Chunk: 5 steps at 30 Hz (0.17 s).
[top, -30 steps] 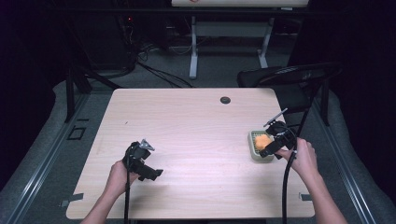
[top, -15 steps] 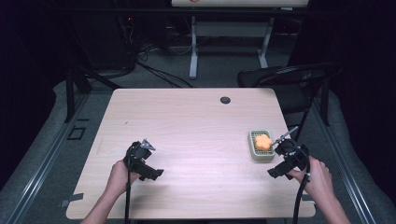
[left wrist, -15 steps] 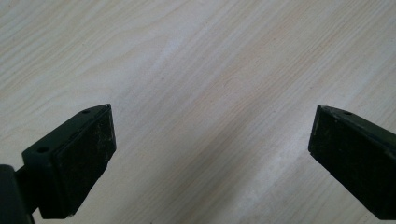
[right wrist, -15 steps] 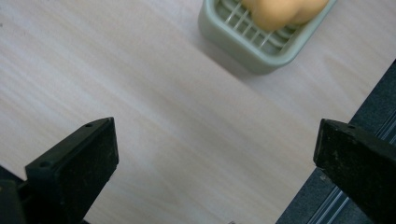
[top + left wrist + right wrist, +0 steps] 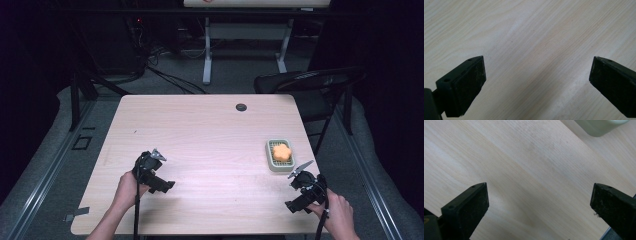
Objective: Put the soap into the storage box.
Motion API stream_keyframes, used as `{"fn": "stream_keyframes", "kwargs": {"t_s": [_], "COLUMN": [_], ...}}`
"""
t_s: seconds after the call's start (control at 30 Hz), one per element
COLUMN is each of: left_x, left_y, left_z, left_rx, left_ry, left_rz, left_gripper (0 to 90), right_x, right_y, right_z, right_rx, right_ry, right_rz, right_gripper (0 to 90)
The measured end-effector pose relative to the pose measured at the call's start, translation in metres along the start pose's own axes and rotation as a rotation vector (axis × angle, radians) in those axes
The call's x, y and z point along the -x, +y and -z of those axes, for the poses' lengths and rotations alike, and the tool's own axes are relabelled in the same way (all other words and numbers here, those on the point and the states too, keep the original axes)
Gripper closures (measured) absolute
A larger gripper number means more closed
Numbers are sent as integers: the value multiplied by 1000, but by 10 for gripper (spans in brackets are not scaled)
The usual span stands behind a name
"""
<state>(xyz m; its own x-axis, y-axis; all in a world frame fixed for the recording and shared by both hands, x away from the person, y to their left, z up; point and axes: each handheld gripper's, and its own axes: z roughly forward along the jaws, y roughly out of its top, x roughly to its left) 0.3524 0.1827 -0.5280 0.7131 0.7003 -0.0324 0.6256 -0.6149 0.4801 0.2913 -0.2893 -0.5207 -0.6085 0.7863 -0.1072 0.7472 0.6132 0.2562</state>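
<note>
An orange flower-shaped piece (image 5: 282,151) lies in a small pale green tray (image 5: 272,161) near the table's right edge. My right gripper (image 5: 296,202) rests on the table at the front right, below the tray, open with nothing between its jaws (image 5: 537,202). A corner of the pale green tray (image 5: 600,125) shows at the top of the right gripper view. My left gripper (image 5: 161,184) sits on the table at the front left, open and empty (image 5: 536,77), over bare wood.
The light wood table (image 5: 200,130) has a black grommet (image 5: 241,107) near its far edge. A dark folding chair (image 5: 310,82) stands past the far right corner. Cables and a white desk frame (image 5: 206,50) lie on the floor beyond.
My right gripper has drawn back from the tray toward the front right corner, leaving the orange piece in the tray. The left gripper has stayed put.
</note>
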Motion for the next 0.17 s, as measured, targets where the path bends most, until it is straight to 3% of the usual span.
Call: {"fn": "stream_keyframes", "kwargs": {"t_s": [0.13, 0.17], "left_x": [-1, -1], "left_y": [0, -1], "left_z": [0, 0], "left_rx": [0, -3], "left_ry": [1, 2], "left_rz": [0, 0], "left_gripper": [8, 8], "right_x": [4, 8], "right_y": [2, 1], "right_z": [-2, -2], "right_rx": [-4, 7], "right_ry": [-13, 14], "right_rz": [14, -9], "right_gripper": [15, 26]}}
